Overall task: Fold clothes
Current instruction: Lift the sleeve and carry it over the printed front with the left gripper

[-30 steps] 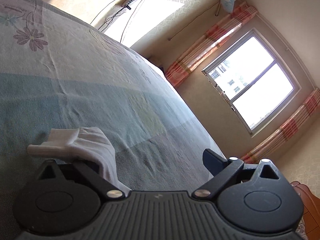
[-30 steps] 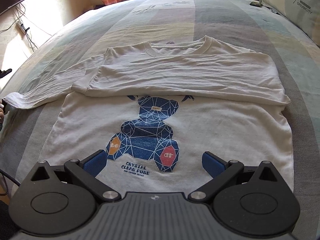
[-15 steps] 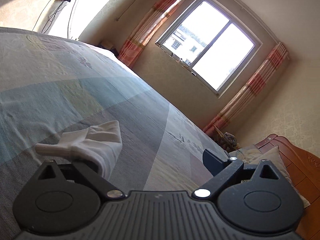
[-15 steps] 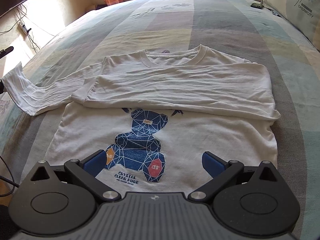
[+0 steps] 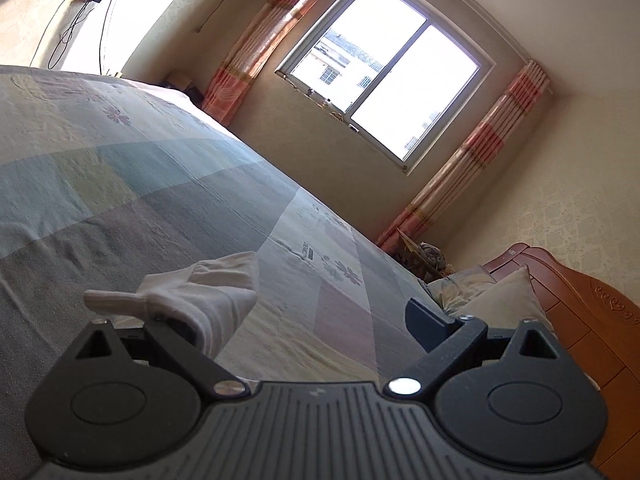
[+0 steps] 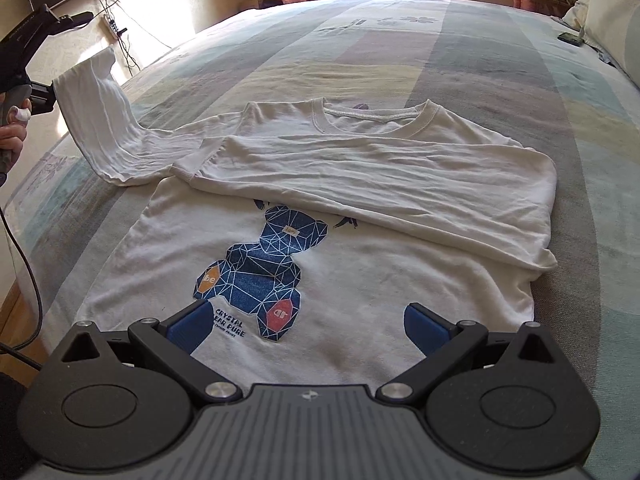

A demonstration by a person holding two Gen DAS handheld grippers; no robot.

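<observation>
A white long-sleeved shirt (image 6: pixel 360 280) with a blue bear print lies flat on the bed, and one sleeve (image 6: pixel 380 176) is folded across its chest. The other sleeve (image 6: pixel 100 120) is lifted off the bed at the left. Its cuff end (image 5: pixel 208 296) drapes over the left finger of my left gripper (image 5: pixel 304 316), whose jaws stand wide apart. That finger is hidden under the cloth. In the right wrist view, my left gripper (image 6: pixel 60 56) is in a person's hand (image 6: pixel 12 132). My right gripper (image 6: pixel 308 324) hovers open over the shirt's hem with nothing in it.
The striped patchwork bedspread (image 6: pixel 400 48) covers the whole bed. Pillows (image 5: pixel 500 300) and a wooden headboard (image 5: pixel 592 312) lie at one end. A small dark phone-like object (image 6: pixel 570 38) rests near the pillows. A cable (image 6: pixel 20 260) hangs off the left bed edge.
My left gripper has risen and swung round toward the window and headboard, and the sleeve end has come up off the bed with it. The right gripper has barely shifted.
</observation>
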